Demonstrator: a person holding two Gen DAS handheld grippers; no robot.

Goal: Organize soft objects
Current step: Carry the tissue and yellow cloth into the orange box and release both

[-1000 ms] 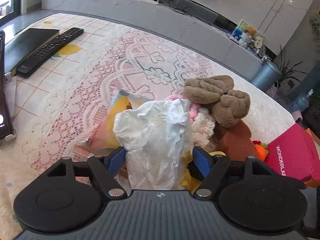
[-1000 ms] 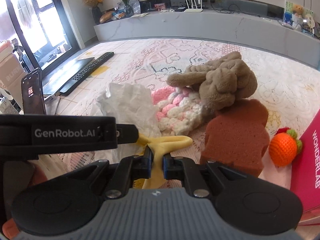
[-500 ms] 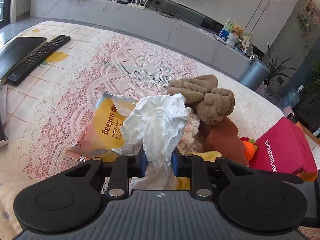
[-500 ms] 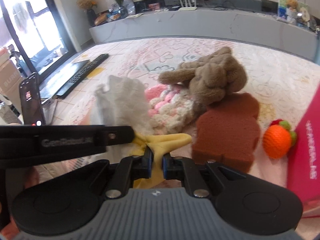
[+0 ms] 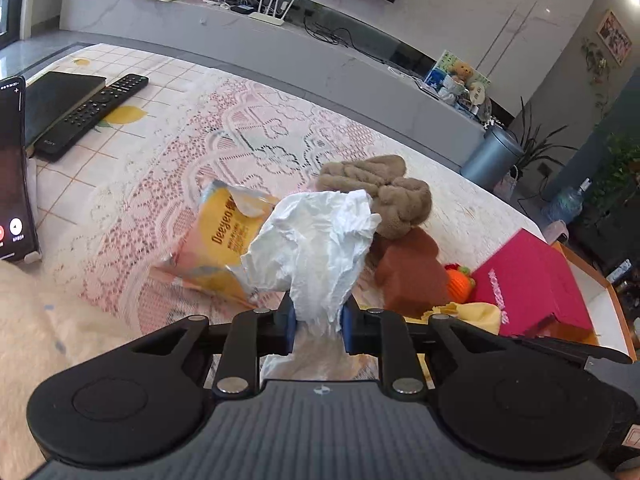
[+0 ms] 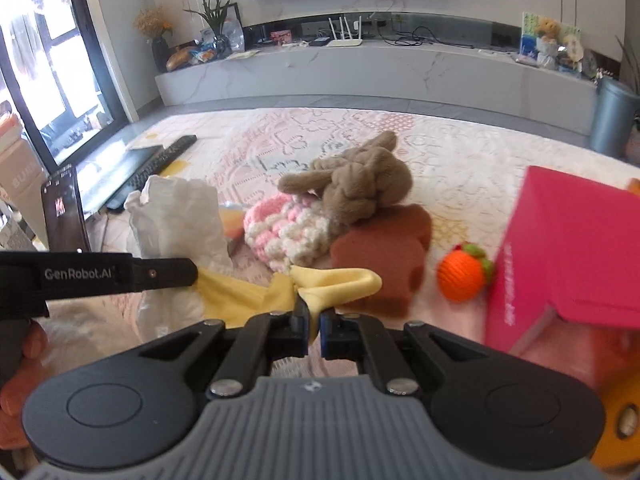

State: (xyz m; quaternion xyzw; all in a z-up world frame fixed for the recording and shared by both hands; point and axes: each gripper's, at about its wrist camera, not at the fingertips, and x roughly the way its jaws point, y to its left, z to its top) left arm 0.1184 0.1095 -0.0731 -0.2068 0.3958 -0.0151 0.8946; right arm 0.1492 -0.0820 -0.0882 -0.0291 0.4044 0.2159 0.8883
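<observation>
My left gripper [image 5: 317, 326] is shut on a crumpled white tissue [image 5: 320, 246], held above the table; the tissue also shows in the right wrist view [image 6: 180, 216]. My right gripper [image 6: 314, 330] is shut on a yellow cloth [image 6: 332, 284], whose edge shows in the left wrist view [image 5: 472, 314]. Ahead lie a brown plush toy [image 6: 356, 180], a pink-and-white knitted piece [image 6: 284, 232], a brown sponge [image 6: 384, 252] and an orange knitted fruit [image 6: 460, 274]. The left gripper's body [image 6: 100, 274] reaches in from the left of the right wrist view.
A yellow Deeyeo packet [image 5: 224, 240] lies left of the tissue. A magenta box [image 6: 572, 252] stands at the right. A remote [image 5: 92, 116], a black book [image 5: 52, 96] and a phone [image 5: 12, 168] sit at the left on the lace tablecloth [image 5: 168, 152].
My left gripper closed on the white tissue and lifted it, uncovering the yellow packet. My right gripper stayed shut on the yellow cloth and drew back a little to the right.
</observation>
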